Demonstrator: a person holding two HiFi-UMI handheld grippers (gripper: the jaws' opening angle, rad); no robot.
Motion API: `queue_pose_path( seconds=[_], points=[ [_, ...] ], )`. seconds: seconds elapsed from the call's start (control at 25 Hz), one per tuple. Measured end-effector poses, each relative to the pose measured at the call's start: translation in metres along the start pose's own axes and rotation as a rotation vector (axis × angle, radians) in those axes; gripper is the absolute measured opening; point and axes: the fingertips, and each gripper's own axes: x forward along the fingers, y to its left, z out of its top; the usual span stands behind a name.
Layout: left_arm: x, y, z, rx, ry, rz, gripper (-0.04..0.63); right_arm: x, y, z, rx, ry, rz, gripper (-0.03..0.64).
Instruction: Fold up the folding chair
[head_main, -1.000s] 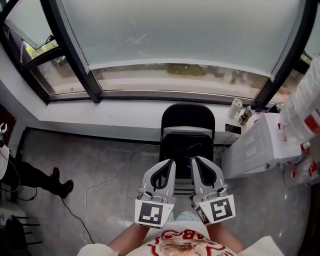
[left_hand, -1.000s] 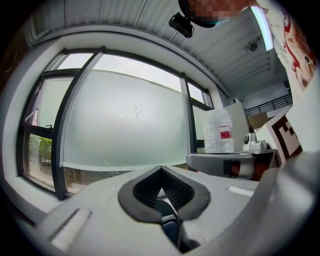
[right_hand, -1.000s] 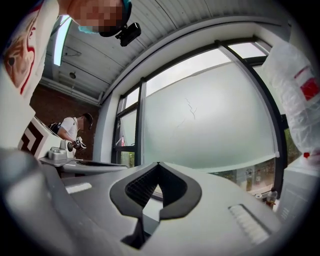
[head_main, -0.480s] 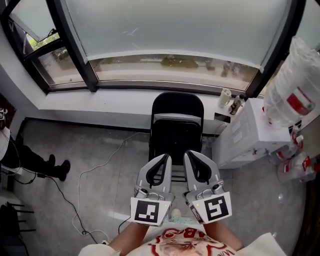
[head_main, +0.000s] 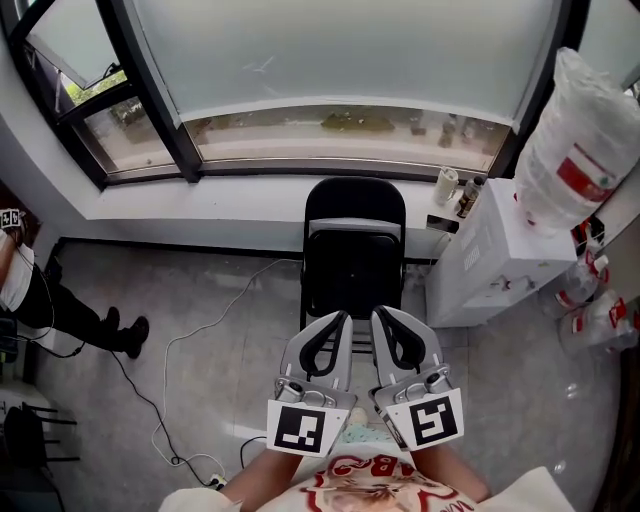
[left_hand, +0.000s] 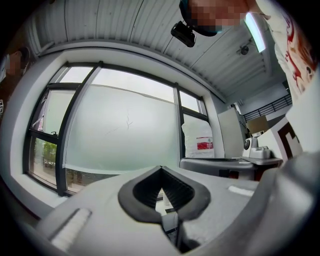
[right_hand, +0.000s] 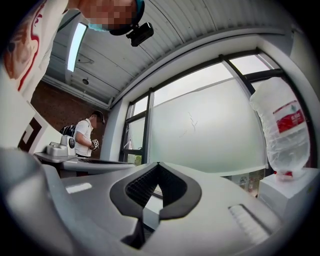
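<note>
A black folding chair (head_main: 355, 205) stands unfolded against the wall under the window, its seat (head_main: 352, 280) facing me. In the head view both grippers are held side by side just in front of the seat's near edge, above the floor. The left gripper (head_main: 342, 318) has its jaws together with nothing between them, and the right gripper (head_main: 380, 314) is the same. Neither touches the chair. In the left gripper view the left gripper's (left_hand: 161, 169) tips meet, and in the right gripper view the right gripper's (right_hand: 158, 164) tips meet; both look level toward the window.
A white cabinet (head_main: 490, 265) stands right of the chair with a large bagged water bottle (head_main: 580, 150) on it. Small bottles (head_main: 447, 185) stand on the sill. A white cable (head_main: 200, 350) trails over the floor at left. A person's legs (head_main: 70, 325) show at far left.
Both grippers stayed shut and side by side while moving along with me. The chair now sits a little further left in the head view, and more of the water bottle shows at right.
</note>
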Motion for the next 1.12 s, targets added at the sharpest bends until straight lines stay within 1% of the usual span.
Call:
queue_pose_path(
  seconds=[0.28,0.44,0.76,1.12],
  points=[
    [-0.011,-0.001,-0.004,-0.009,0.012,-0.015,0.0,-0.011,0.011,-0.009,0.0,0.029,-0.027,0.018],
    [-0.019,0.0,-0.005,-0.021,0.017,-0.018,0.0,-0.016,0.018,-0.008,0.028,0.027,-0.027,0.02],
    [-0.023,0.0,0.001,0.0,0.007,-0.028,0.0,-0.014,0.028,-0.001,-0.003,0.019,-0.02,0.02],
    [-0.025,-0.005,0.001,-0.016,-0.001,-0.031,0.0,-0.015,0.027,0.001,-0.013,0.016,-0.02,0.02]
  ],
)
